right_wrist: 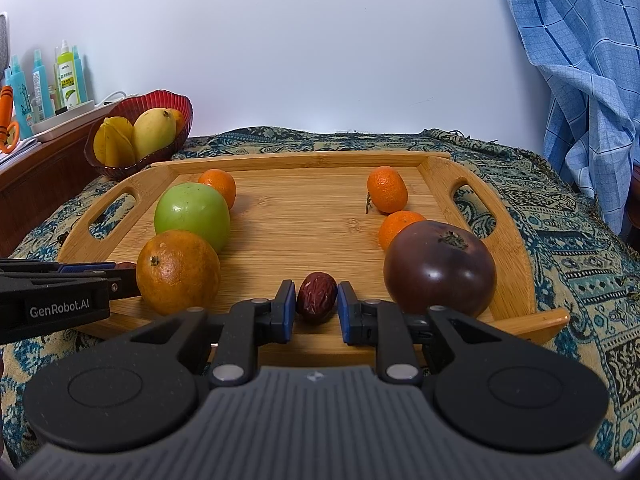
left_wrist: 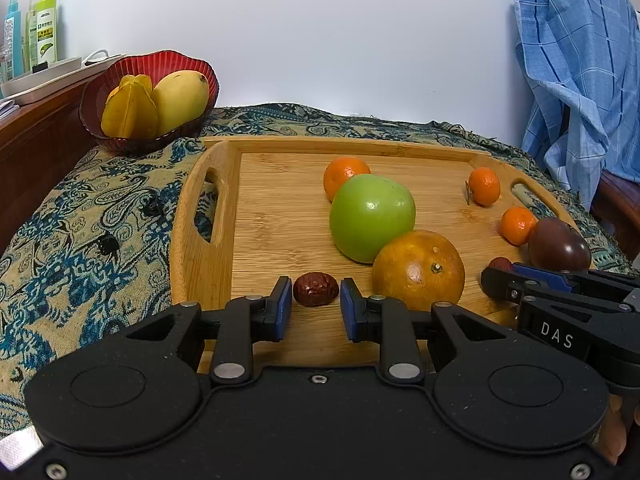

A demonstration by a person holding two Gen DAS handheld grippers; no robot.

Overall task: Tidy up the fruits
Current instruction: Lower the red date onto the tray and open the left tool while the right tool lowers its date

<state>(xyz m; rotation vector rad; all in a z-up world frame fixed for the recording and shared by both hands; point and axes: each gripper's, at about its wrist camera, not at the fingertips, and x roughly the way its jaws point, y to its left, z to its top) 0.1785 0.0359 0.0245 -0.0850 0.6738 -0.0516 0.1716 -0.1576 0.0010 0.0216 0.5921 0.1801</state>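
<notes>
At the near edge of the wooden tray (left_wrist: pixel 208 240), contact hard to judge: right tongs (right_wrist: pixel 316 296) drawn narrow around a wrinkled red date (right_wrist: pixel 317 297), blue pads (right_wrist: pixel 286 312) just beside its flanks. Gripping or merely flanking, impossible to tell. From the left camera, that date mostly hidden behind the fingers. Left tongs (left_wrist: pixel 315 294) released, spread wider, holding nothing. Second date (left_wrist: pixel 316 289) lying on the board between the tips, a gap on either side. Just right of it, a large orange (left_wrist: pixel 418 268). Beside the right tongs, a dark purple fruit (right_wrist: pixel 440 268).
</notes>
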